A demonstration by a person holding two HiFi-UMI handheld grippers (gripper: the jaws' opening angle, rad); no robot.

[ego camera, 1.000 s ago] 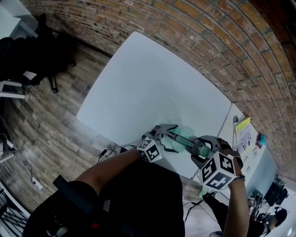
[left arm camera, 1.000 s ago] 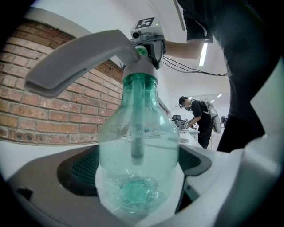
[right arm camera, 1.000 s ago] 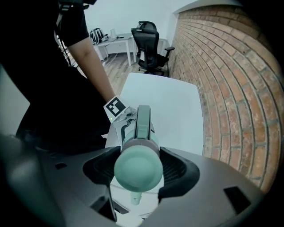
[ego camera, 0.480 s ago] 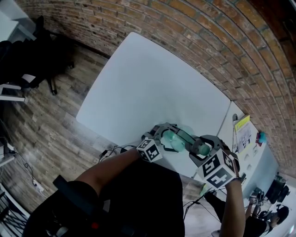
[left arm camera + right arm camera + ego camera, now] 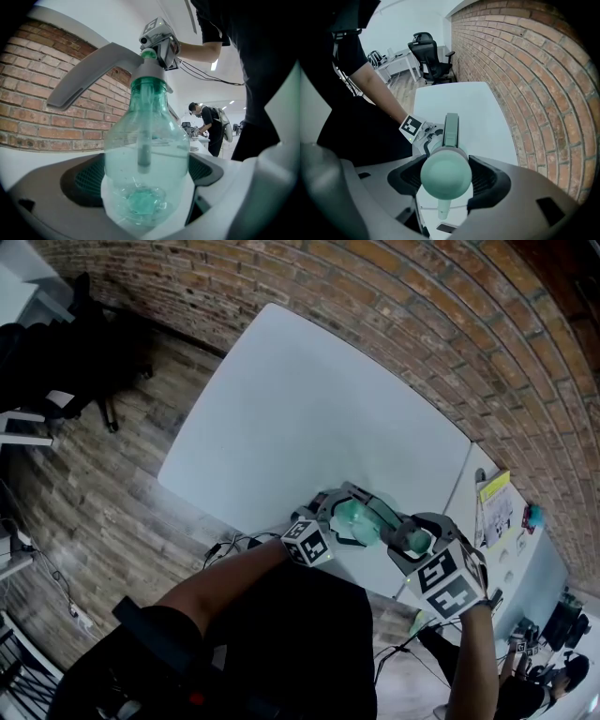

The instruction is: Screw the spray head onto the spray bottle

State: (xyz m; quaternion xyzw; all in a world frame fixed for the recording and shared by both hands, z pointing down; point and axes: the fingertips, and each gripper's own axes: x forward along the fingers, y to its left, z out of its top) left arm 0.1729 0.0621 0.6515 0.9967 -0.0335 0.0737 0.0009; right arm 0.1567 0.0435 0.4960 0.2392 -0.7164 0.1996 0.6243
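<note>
A clear green spray bottle (image 5: 359, 518) is held level above the near edge of the white table (image 5: 309, 418), between both grippers. My left gripper (image 5: 343, 517) is shut on the bottle's base (image 5: 143, 197). The dip tube shows inside the bottle (image 5: 144, 140). The grey spray head (image 5: 105, 68) sits on the neck, its lever pointing away. My right gripper (image 5: 412, 539) is shut on the spray head's rounded green top (image 5: 445, 176). The lever (image 5: 451, 127) points towards the left gripper's marker cube (image 5: 411, 128). In the left gripper view the right gripper (image 5: 159, 35) is beyond the head.
A brick wall (image 5: 450, 343) runs along the table's far side. A second white table (image 5: 511, 549) with yellow paper (image 5: 494, 493) stands to the right. A black office chair (image 5: 429, 56) is at the far end of the room. A person (image 5: 208, 126) stands in the background.
The right gripper has turned on the spray head, its marker cube swinging round and lower. The bottle and left gripper have shifted slightly right and up.
</note>
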